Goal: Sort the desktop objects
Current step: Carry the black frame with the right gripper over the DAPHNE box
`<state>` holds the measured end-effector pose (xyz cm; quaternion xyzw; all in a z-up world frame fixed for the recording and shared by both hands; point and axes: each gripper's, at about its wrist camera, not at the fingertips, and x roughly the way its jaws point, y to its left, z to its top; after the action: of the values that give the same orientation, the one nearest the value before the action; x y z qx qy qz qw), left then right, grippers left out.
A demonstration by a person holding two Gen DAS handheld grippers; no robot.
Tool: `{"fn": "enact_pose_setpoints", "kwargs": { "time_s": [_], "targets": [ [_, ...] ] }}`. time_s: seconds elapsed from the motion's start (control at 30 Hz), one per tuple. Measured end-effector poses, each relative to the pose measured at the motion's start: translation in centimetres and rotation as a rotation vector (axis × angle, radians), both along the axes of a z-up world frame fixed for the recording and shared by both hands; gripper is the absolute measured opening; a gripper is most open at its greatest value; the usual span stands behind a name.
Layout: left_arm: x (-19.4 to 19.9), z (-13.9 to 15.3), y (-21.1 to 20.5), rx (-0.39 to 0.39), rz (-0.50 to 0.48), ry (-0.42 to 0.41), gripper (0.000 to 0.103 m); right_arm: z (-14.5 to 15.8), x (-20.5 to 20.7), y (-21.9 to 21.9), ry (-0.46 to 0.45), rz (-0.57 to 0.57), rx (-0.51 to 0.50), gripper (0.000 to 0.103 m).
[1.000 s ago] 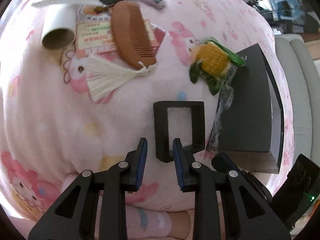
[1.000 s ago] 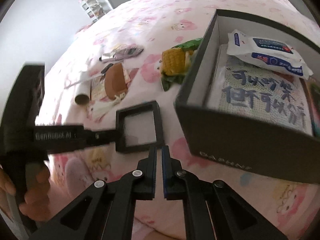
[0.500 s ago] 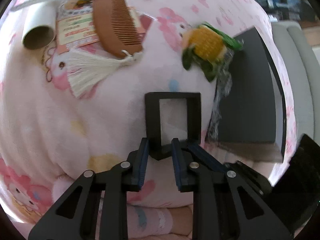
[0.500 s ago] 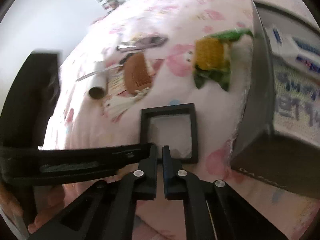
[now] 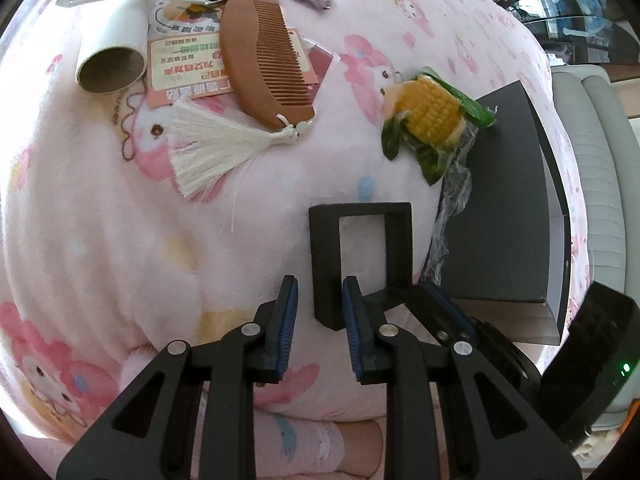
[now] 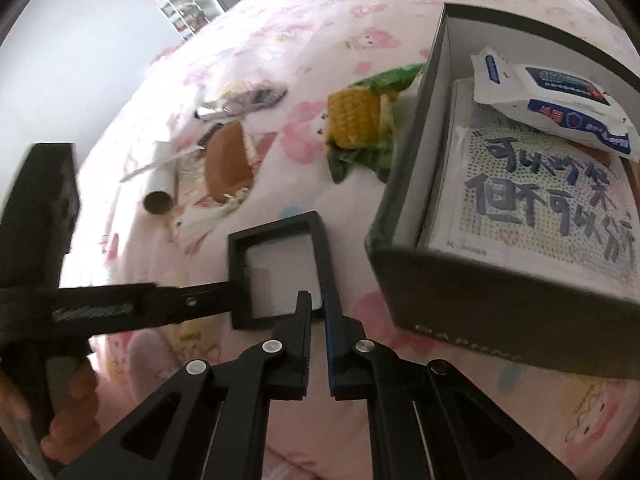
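- The black square frame [image 5: 360,264] is straddled at its left rail by the parted left gripper [image 5: 318,300].
- Its right rail is pinched by the right gripper [image 6: 317,312], beside the cardboard box [image 6: 460,300] on fleece blanket [image 5: 100,220].

a square black frame [image 5: 360,258] with a clear middle lies flat on the pink blanket, just left of the open dark box [image 6: 500,280]. beyond it lie wrapped corn [image 5: 430,114], a tasselled brown comb [image 5: 260,56] and a card tube [image 5: 112,52].

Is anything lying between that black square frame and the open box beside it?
Little does. The black frame lies beside the box, with bare pink blanket between them. The corn toy sits farther back against the box's side, and its clear wrapper trails toward the gap.
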<state>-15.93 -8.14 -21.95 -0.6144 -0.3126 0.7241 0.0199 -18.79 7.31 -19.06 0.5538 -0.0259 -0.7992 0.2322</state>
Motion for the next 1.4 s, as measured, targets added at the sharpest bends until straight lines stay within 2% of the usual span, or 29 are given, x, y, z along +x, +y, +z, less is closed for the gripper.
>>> {"fn": "enact_pose_setpoints", "kwargs": {
  "time_s": [0.03, 0.1, 0.23, 0.3, 0.4, 0.53, 0.73, 0.87, 0.97, 1.07, 1.17, 1.33, 1.4],
  "targets": [
    [0.1, 0.0, -0.1, 0.001, 0.005, -0.001, 0.021, -0.3, -0.3, -0.3, -0.003, -0.002, 0.015, 0.007],
    [0.2, -0.1, -0.4, 0.004, 0.015, -0.003, 0.021, -0.9, -0.9, -0.6, -0.012, -0.009, 0.019, 0.016],
    [0.7, -0.3, -0.7, -0.009, 0.018, -0.022, 0.023, -1.8, -1.2, -0.9, -0.027, -0.01, -0.005, 0.019],
    [0.8, -0.3, -0.7, -0.024, 0.015, -0.024, 0.028, -1.5, -0.7, -1.4, -0.021, 0.04, -0.029, 0.016],
    [1.2, 0.1, -0.4, -0.023, -0.01, -0.009, 0.028, -0.5, 0.2, -1.2, -0.007, 0.07, -0.037, 0.014],
    [1.7, 0.3, 1.1, -0.008, -0.096, -0.009, 0.028, 1.2, 2.2, 1.1, 0.005, 0.09, -0.041, 0.014],
    [2.6, 0.3, 1.9, -0.043, -0.129, -0.02, 0.028, 0.1, 4.0, 4.7, -0.07, 0.041, -0.053, 0.014],
    [3.2, 0.2, 2.4, -0.067, -0.151, -0.027, 0.028, 0.2, 3.5, 5.0, -0.053, 0.004, -0.063, 0.014],
    [3.6, 0.3, 2.9, -0.091, -0.175, -0.029, 0.028, -1.1, 3.3, 4.7, -0.094, -0.001, -0.073, 0.014],
    [4.0, 1.0, 4.2, -0.153, -0.253, -0.002, 0.035, -1.8, 3.2, 4.4, -0.113, 0.0, -0.086, 0.017],
    [4.9, 2.7, 4.8, -0.193, -0.28, 0.063, 0.035, 0.0, 3.9, 4.1, -0.032, 0.016, -0.059, 0.015],
    [7.2, 6.6, 5.1, -0.177, -0.288, 0.227, 0.034, 4.3, 5.8, 4.7, 0.11, 0.042, -0.03, 0.014],
    [8.7, 9.7, 5.0, -0.151, -0.301, 0.267, 0.034, 6.4, 6.2, 5.6, 0.142, 0.039, -0.045, 0.014]
  ]
}}
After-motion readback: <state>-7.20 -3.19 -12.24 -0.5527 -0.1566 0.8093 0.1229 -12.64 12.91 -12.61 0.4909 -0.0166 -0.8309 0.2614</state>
